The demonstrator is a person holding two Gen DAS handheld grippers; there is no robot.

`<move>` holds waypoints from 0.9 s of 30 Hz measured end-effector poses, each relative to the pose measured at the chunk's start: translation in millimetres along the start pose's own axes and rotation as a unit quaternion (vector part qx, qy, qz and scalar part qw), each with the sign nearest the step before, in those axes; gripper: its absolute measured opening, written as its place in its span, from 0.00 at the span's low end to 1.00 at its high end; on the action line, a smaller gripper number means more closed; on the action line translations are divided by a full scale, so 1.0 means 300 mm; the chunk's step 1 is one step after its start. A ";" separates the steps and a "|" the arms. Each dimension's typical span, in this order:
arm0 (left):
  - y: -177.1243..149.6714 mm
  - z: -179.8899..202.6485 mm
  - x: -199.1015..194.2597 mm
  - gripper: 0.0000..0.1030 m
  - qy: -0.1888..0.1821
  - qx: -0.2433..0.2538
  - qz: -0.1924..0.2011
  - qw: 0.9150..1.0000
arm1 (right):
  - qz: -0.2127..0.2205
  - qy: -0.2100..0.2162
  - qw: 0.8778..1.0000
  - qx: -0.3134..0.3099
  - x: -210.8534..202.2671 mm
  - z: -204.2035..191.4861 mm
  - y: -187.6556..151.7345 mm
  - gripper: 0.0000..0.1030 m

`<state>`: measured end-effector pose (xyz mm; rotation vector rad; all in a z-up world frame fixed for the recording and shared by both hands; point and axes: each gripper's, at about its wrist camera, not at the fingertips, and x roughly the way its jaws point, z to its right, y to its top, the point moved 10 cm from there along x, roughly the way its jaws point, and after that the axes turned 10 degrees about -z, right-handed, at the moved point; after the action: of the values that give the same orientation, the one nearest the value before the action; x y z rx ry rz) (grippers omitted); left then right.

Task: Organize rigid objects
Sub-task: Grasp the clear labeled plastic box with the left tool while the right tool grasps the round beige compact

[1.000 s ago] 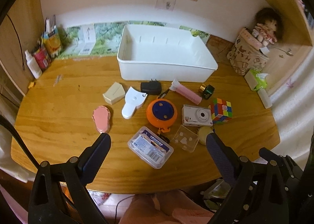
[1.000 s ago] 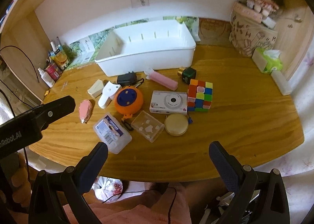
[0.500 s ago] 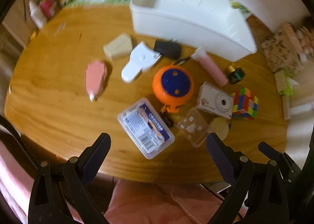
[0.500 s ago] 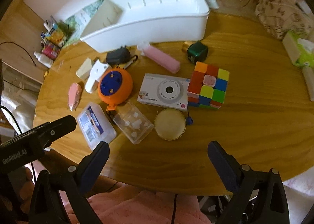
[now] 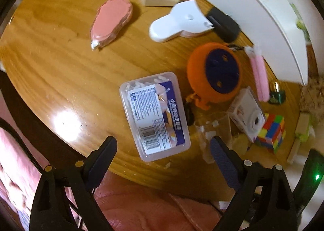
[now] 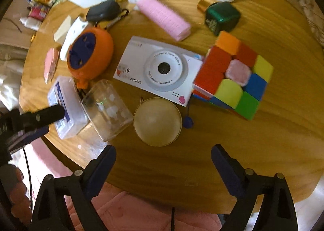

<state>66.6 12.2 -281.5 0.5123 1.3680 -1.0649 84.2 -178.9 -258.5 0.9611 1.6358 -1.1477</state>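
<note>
Grippers: left gripper [image 5: 163,150] and right gripper [image 6: 163,159] both point steeply down over the round wooden table [image 6: 273,140]; jaws of each have just been closing a little yet stand wide, nothing between them.
Bin: large white plastic storage bin [image 5: 253,12] at the table's far edge, the likely home for the loose items.
Cube: multicoloured puzzle cube [image 6: 232,75], touching the right end of the camera.
Camera: flat white toy camera [image 6: 160,70], lens up, mid-table.
Reel: round orange case with blue face [image 5: 215,73], just beside the labelled box.
Labelled box: clear lidded plastic box with blue-and-white label [image 5: 155,115], lying directly ahead of the left jaws.
Clear box: small transparent box [image 6: 106,109], touching the labelled box.
Disc: round beige compact [image 6: 157,121], directly ahead of the right jaws.
Step in hand: judged an approach, left toward the labelled box, right toward the disc.
Technique: straddle the labelled box across its short sides; centre the disc between the pads; avoid nudging the clear box.
</note>
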 end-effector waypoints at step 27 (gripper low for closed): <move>0.035 -0.085 0.105 0.64 -0.029 -0.107 -0.036 0.993 | -0.017 -0.055 0.996 -0.075 0.093 -0.110 0.120 0.68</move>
<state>57.6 28.4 -318.9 0.2742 1.4374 -0.9699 101.4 -134.8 -288.7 0.7643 1.6304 -1.0638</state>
